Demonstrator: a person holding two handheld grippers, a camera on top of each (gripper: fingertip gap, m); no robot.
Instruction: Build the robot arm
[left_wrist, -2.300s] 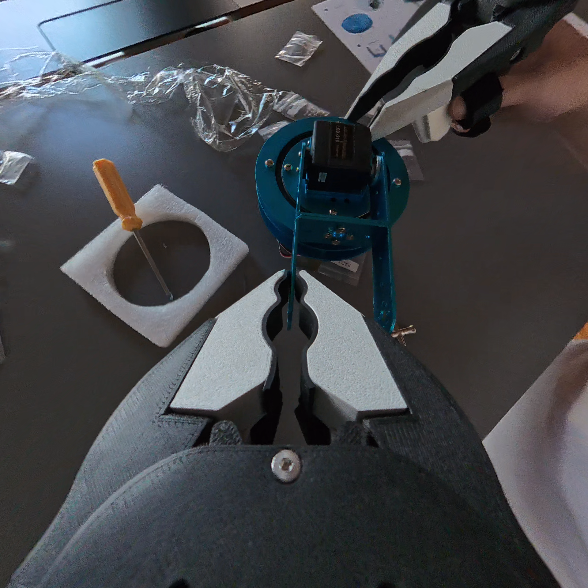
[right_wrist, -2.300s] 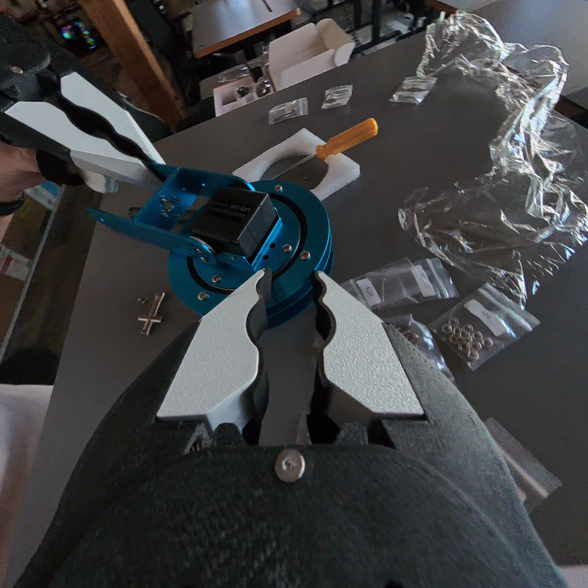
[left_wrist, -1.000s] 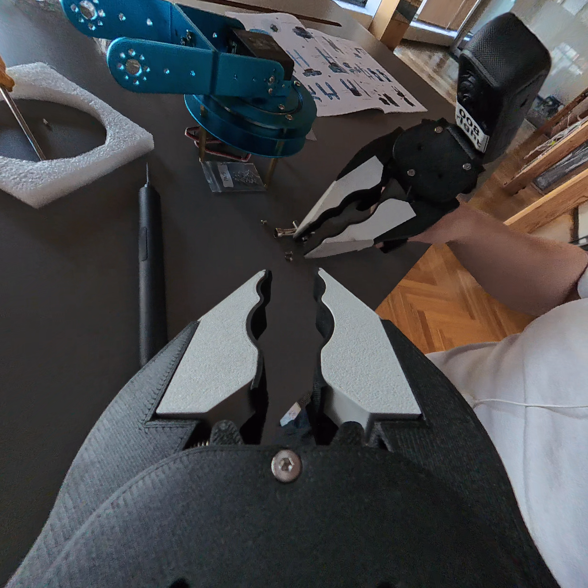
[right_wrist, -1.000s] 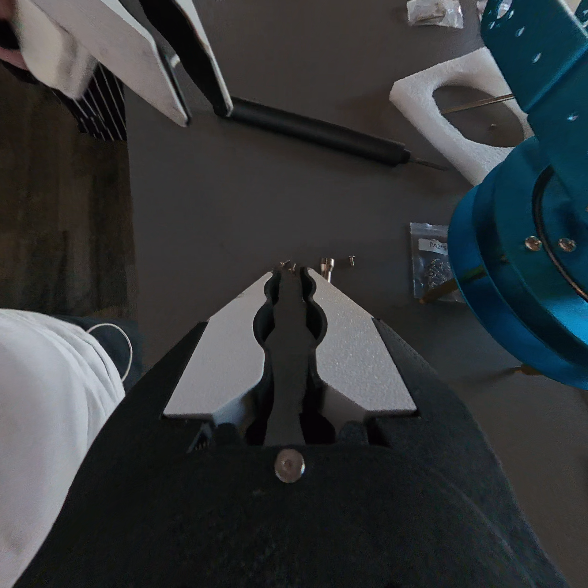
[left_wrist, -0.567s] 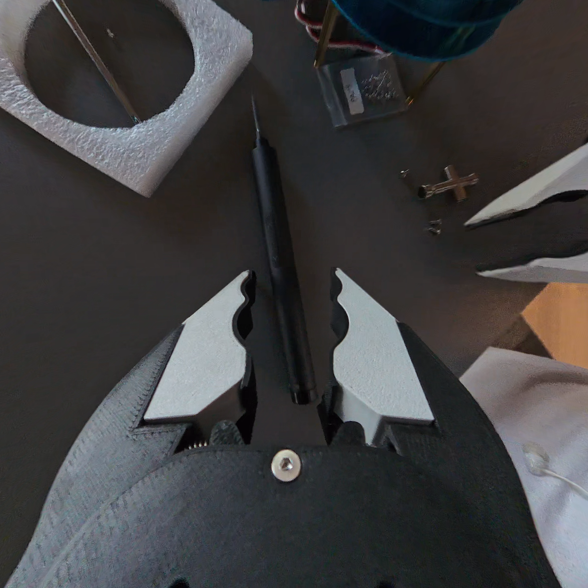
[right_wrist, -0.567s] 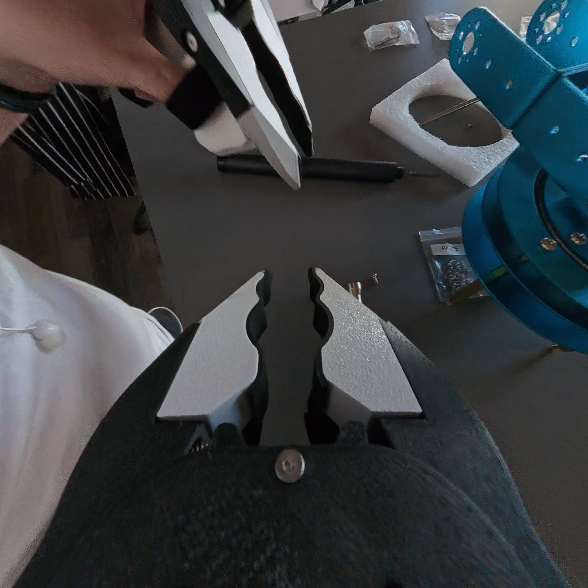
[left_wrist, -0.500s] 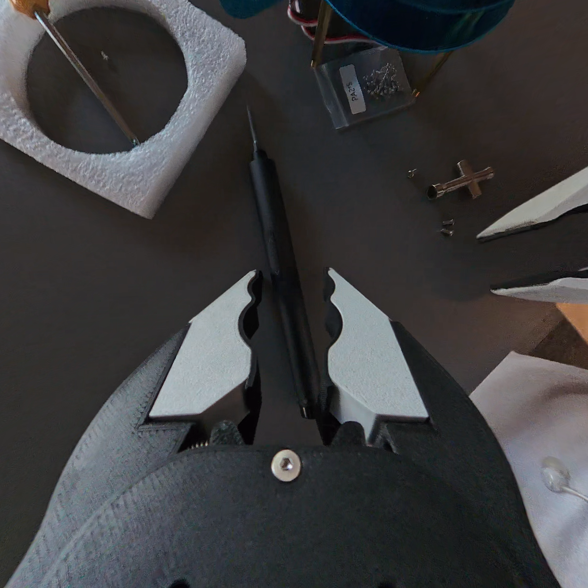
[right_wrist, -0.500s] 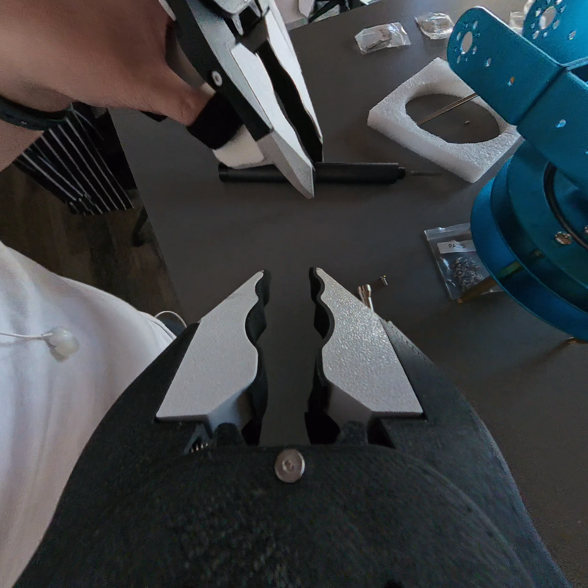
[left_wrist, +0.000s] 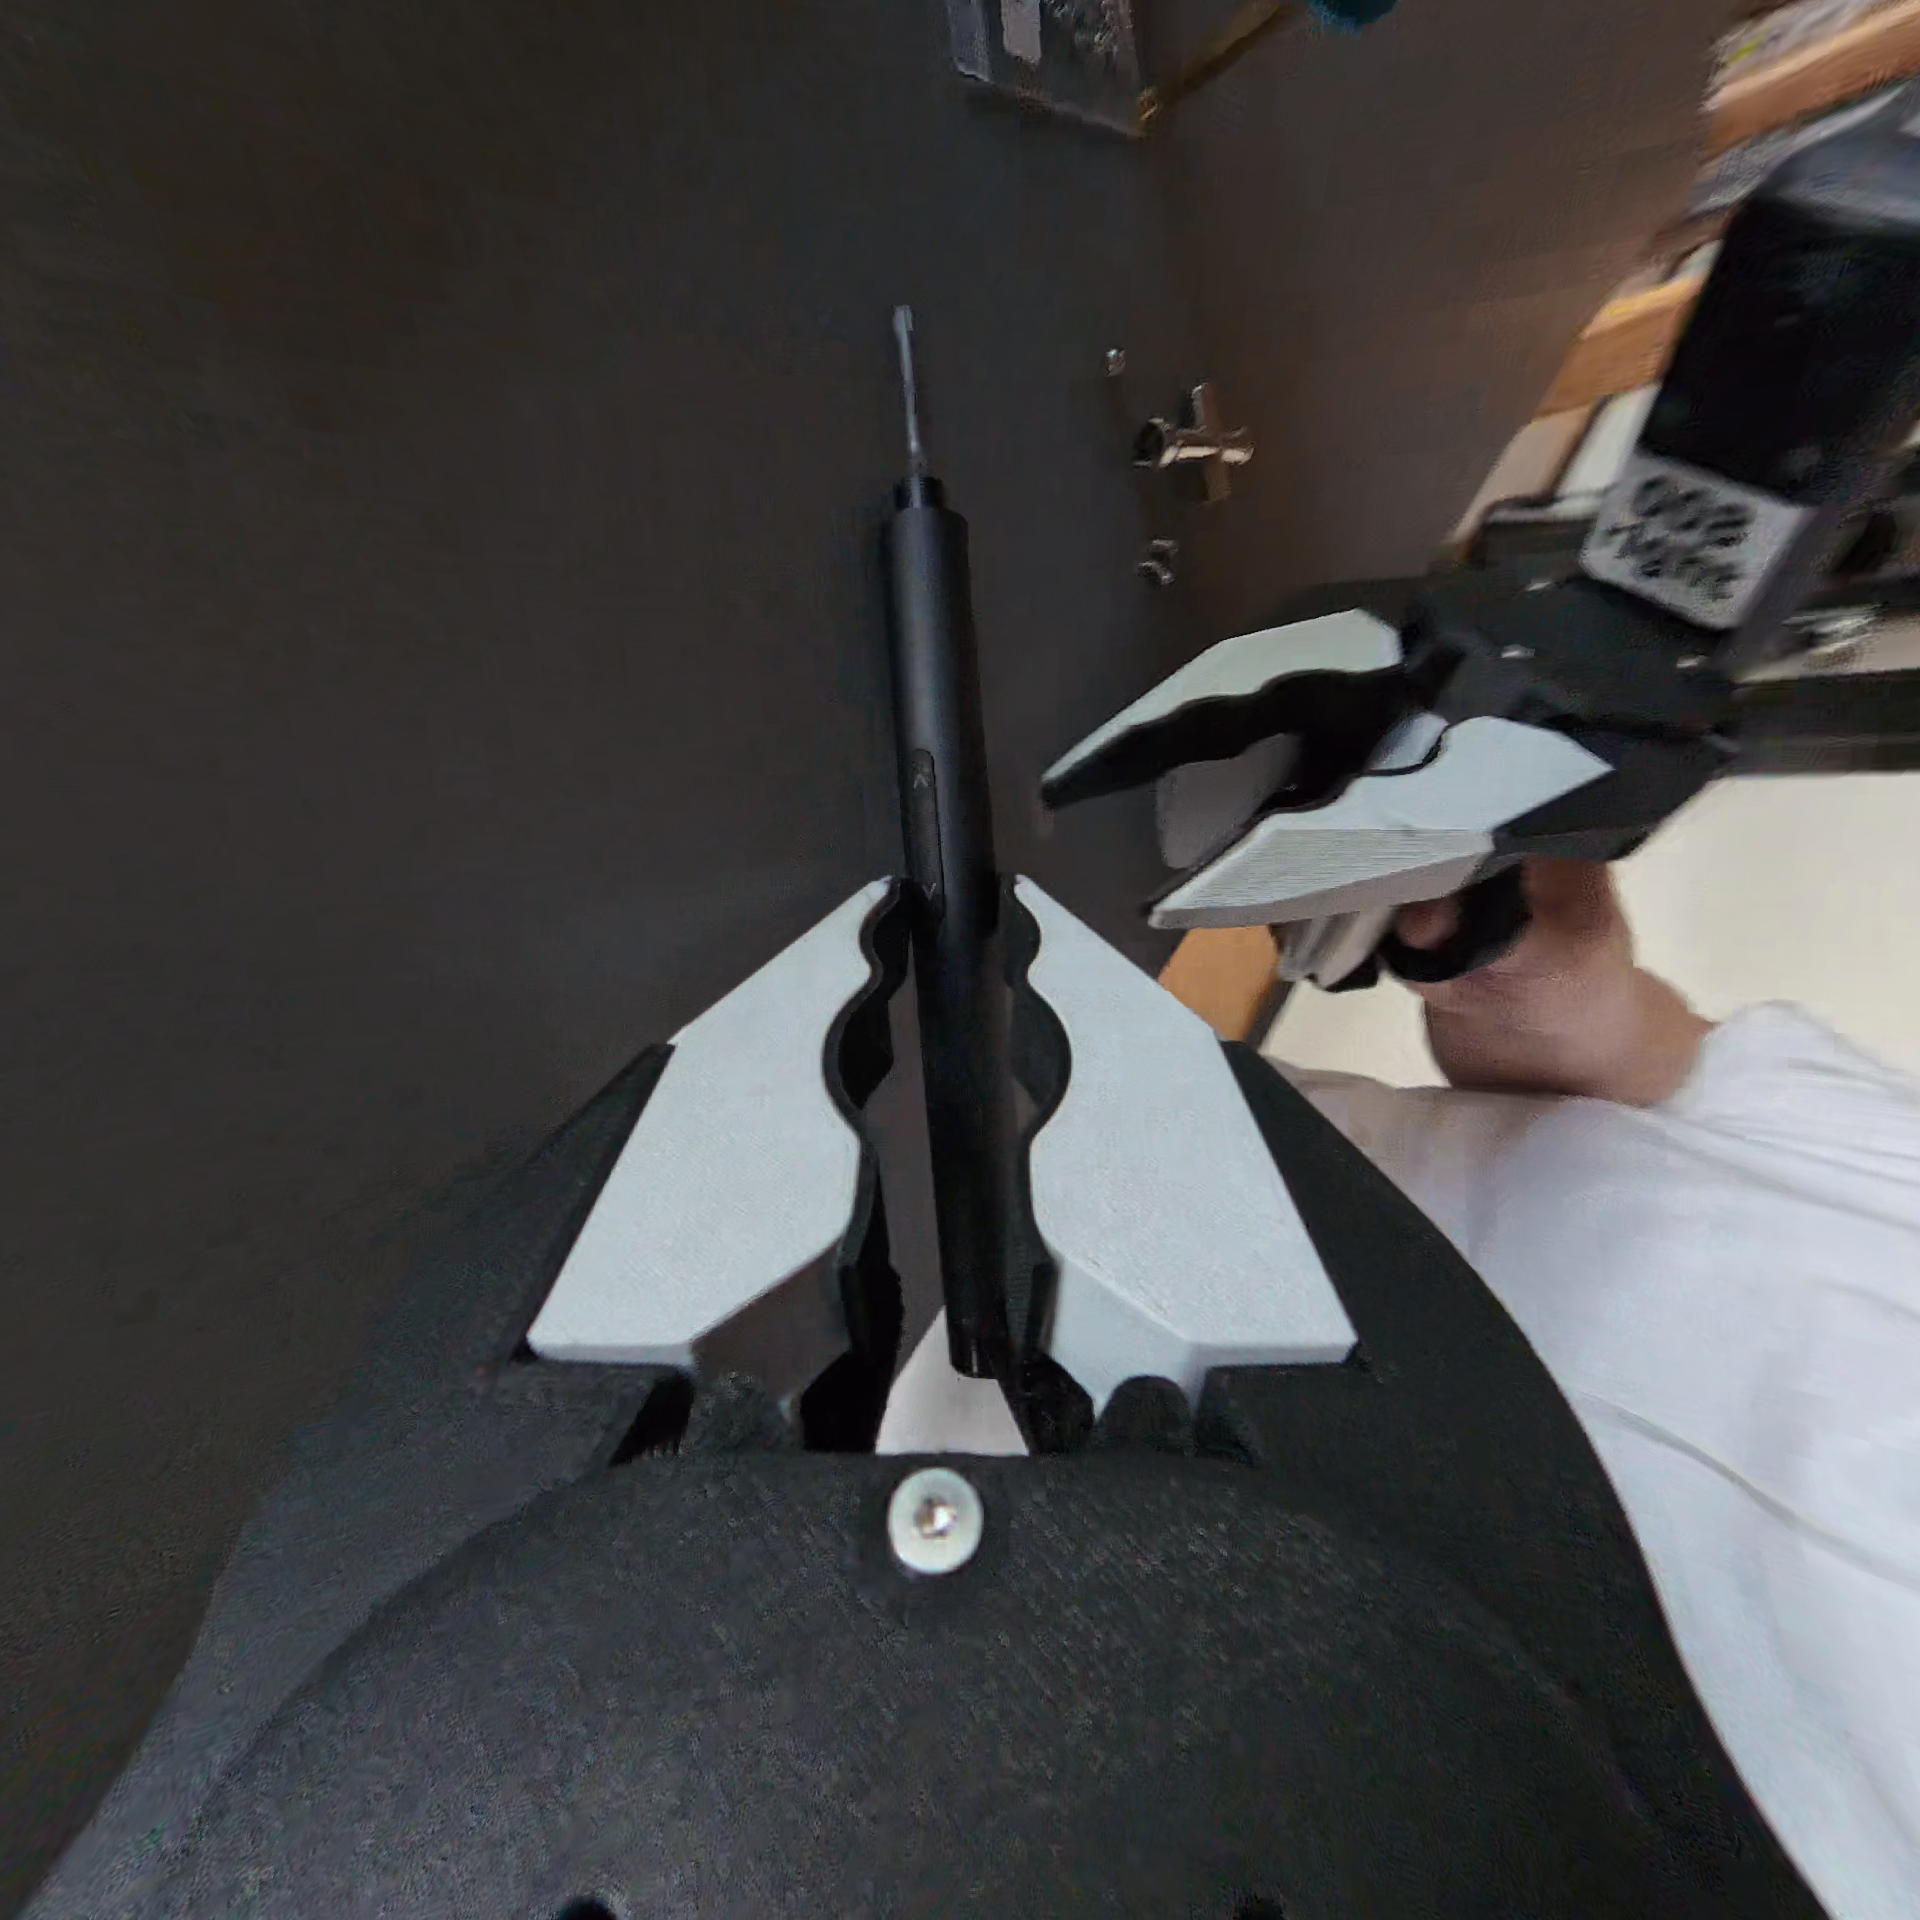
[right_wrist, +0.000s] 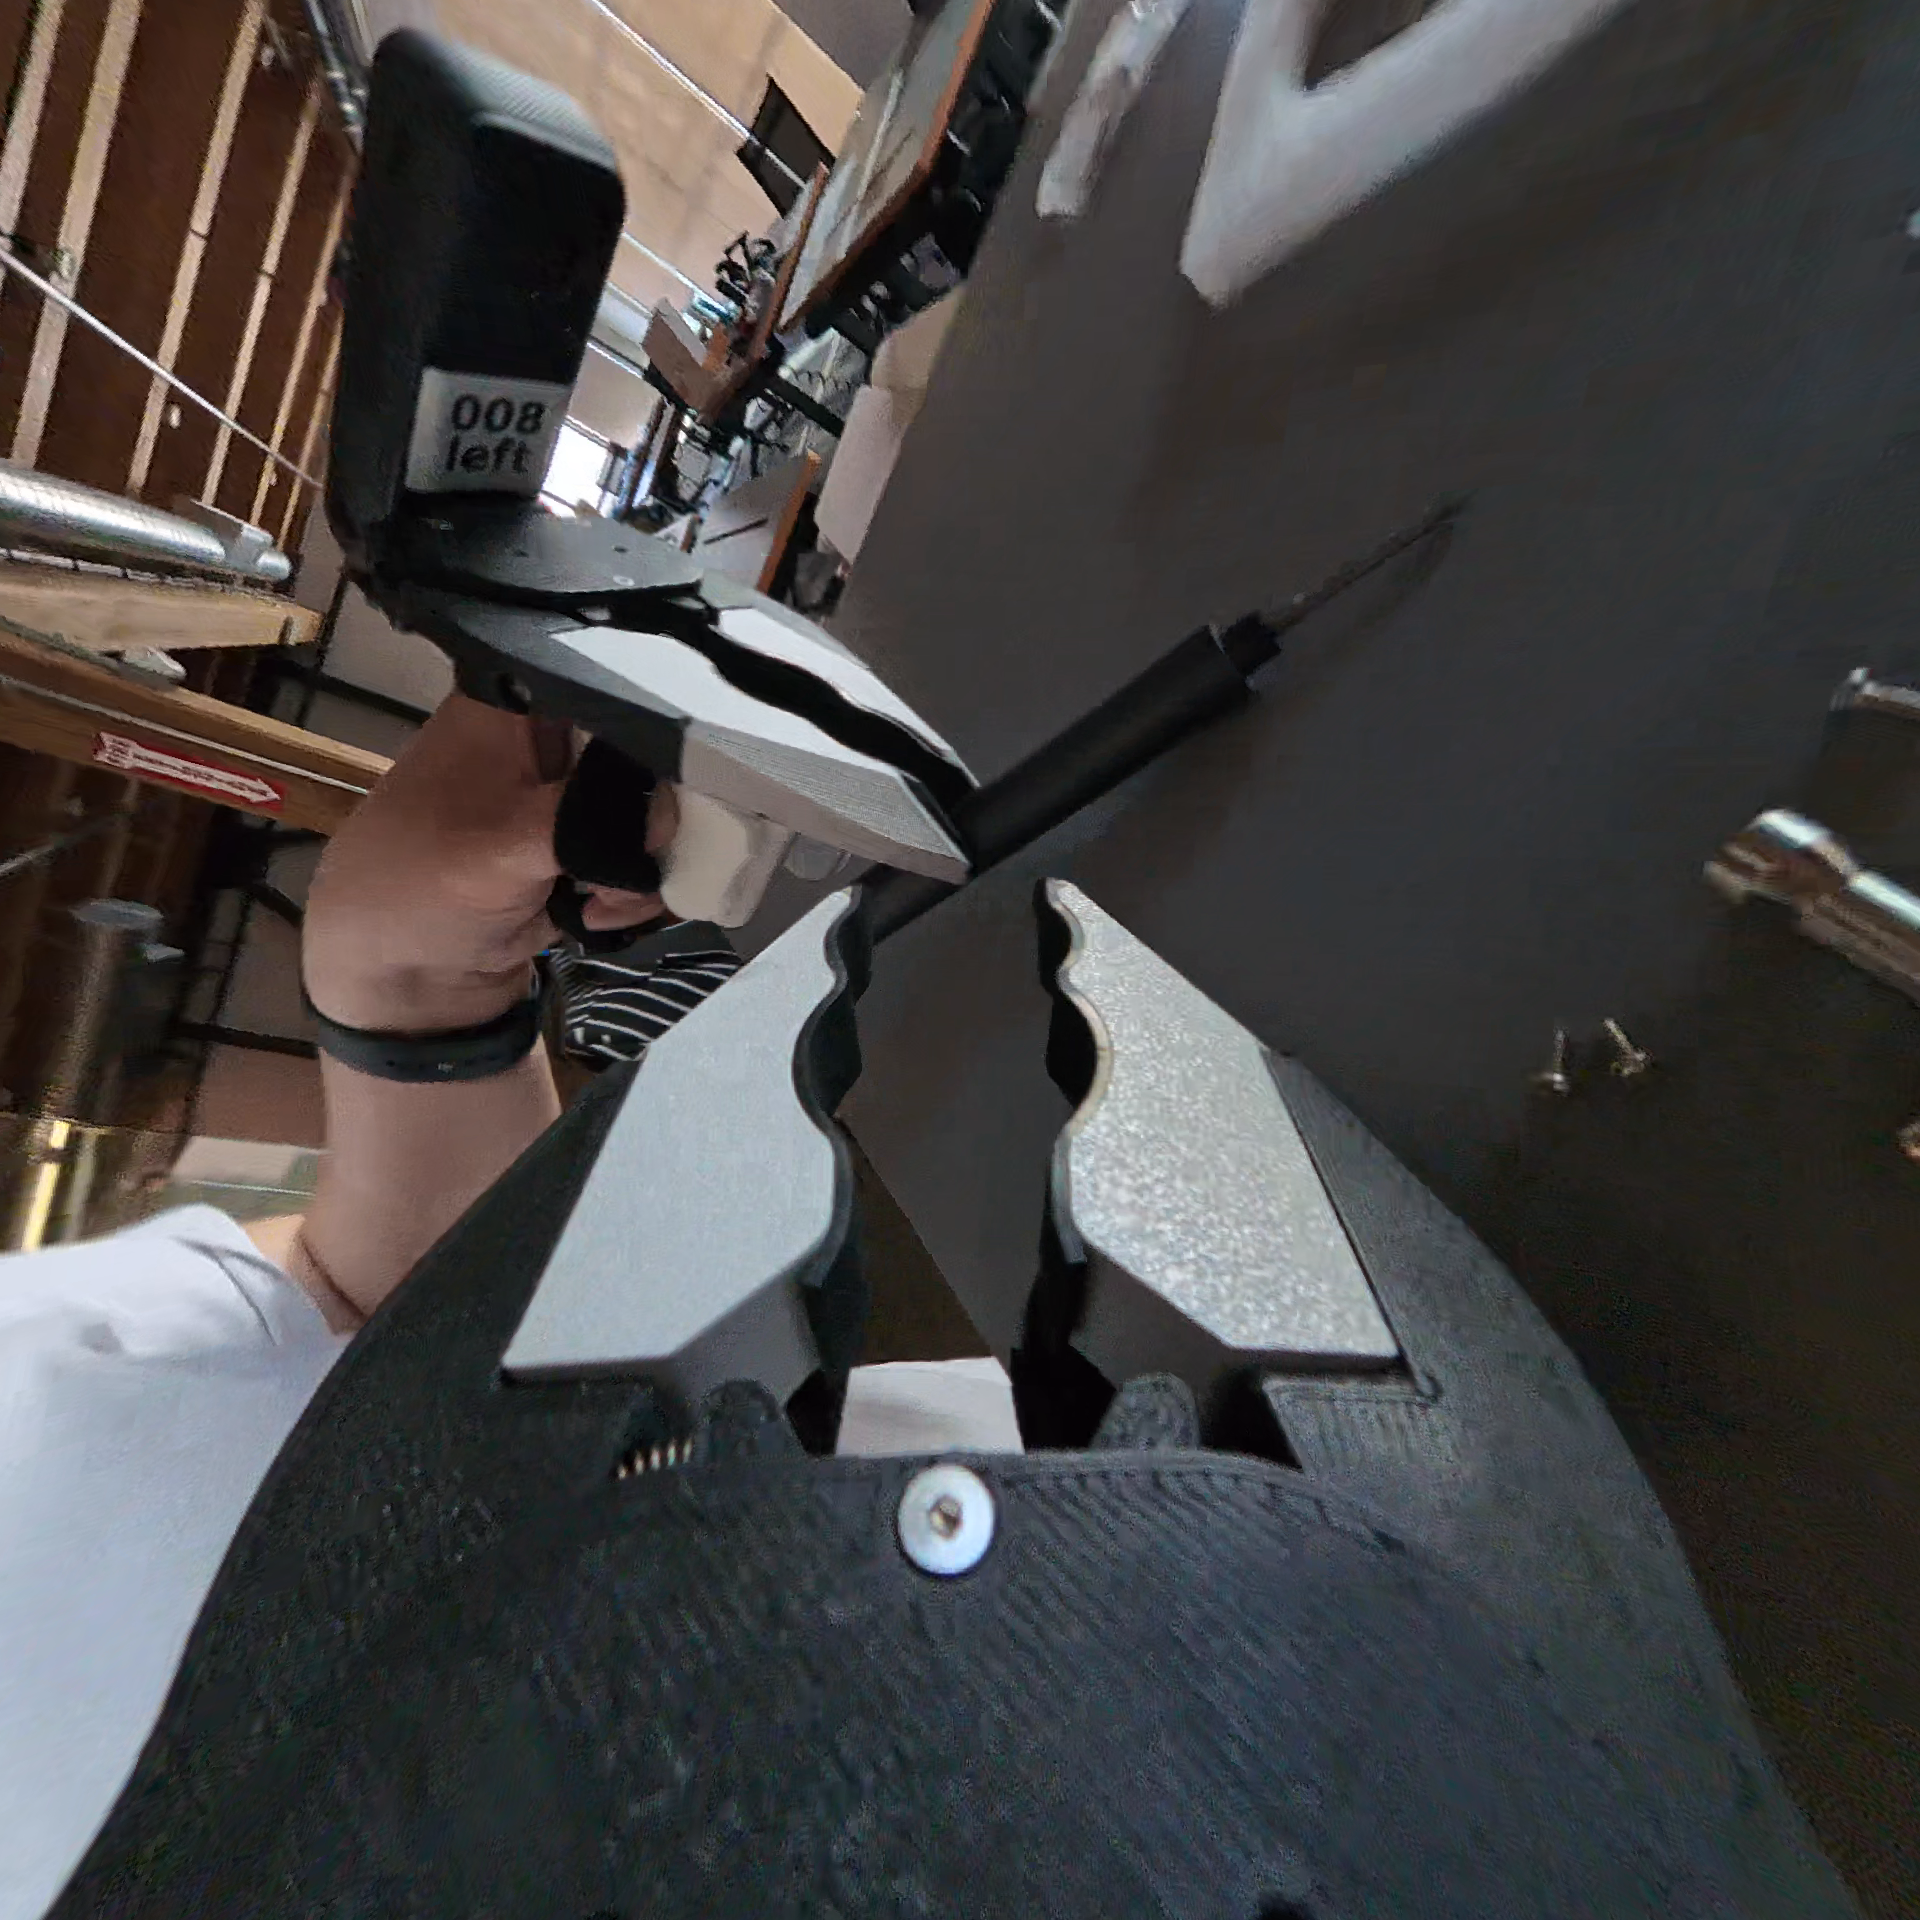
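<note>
From my left wrist view, my left hand-held gripper (left_wrist: 951, 894) is pinching a slim black electric screwdriver (left_wrist: 935, 727): both pale fingers (left_wrist: 727, 1164) press against its barrel. The tool's long axis runs straight ahead along the fingers, bit tip (left_wrist: 906, 364) pointing away from me over the dark bench (left_wrist: 416, 416). A small metal cross wrench (left_wrist: 1195, 442) and loose screws (left_wrist: 1155, 561) lie on the bench just right of the tip. My right hand-held gripper (left_wrist: 1101, 842) hovers close on the right, its tips aimed at the barrel. From my right wrist view, that right hand-held gripper (right_wrist: 951, 904) is spread with nothing between its fingers. The screwdriver (right_wrist: 1101, 738) slants up and to the right just beyond its tips, held by the left hand-held gripper (right_wrist: 935, 821), which is the nearer one. A white foam piece (right_wrist: 1351, 166) blurs at the far top.
</note>
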